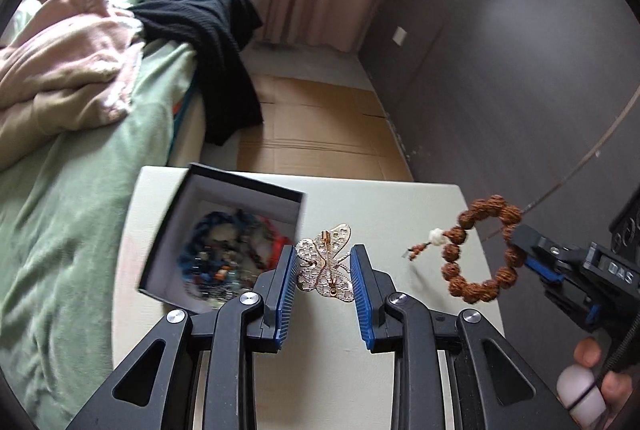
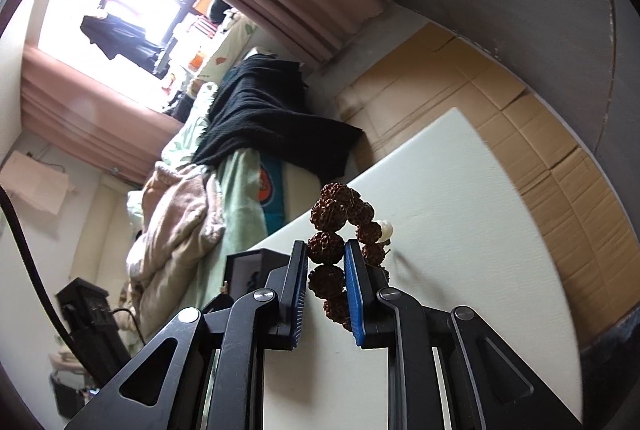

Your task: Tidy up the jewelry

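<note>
Left tool (image 1: 323,262) pinches the butterfly brooch (image 1: 326,264), right tool (image 2: 326,262) the bead bracelet (image 2: 340,226); box (image 1: 224,238) contents blurred.

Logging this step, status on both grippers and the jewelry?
Left gripper shut on gold butterfly brooch, beside the open box. Right gripper shut on brown bead bracelet, held above the table. Nothing in the way.
</note>
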Motion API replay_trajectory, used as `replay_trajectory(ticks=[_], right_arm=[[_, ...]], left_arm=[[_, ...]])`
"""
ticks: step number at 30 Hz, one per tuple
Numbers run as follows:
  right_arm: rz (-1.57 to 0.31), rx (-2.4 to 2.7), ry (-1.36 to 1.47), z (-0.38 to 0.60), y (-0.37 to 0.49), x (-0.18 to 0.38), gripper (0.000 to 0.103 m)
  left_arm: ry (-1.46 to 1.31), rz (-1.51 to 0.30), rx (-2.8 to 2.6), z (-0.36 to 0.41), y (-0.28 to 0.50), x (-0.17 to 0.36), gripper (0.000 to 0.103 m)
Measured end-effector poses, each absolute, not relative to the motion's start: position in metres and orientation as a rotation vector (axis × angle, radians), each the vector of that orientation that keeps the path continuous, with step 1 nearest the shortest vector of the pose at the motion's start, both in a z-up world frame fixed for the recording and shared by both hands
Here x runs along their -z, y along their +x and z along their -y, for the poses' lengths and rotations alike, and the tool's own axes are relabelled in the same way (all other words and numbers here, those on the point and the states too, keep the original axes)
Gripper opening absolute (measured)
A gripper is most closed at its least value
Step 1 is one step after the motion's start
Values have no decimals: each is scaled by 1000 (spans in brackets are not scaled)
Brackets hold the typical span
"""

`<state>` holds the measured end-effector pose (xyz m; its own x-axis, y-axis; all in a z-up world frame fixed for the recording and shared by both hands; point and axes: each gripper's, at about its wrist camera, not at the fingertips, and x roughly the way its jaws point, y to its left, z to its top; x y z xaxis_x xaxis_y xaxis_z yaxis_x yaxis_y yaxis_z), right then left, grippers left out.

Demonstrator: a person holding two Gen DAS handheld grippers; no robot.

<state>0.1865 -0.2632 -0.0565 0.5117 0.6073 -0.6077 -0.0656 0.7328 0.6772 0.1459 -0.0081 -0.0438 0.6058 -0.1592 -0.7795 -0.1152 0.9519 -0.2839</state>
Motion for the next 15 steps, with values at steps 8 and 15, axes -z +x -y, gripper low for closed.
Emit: replay_trajectory(ticks=[8, 15], right_arm=[[-888, -536, 667, 236, 176, 43, 20], [-843, -598, 673, 207, 169, 35, 20]], left_arm=[[-409, -924, 3, -30, 147, 51, 29], [-483, -913, -25, -59, 143, 51, 81]])
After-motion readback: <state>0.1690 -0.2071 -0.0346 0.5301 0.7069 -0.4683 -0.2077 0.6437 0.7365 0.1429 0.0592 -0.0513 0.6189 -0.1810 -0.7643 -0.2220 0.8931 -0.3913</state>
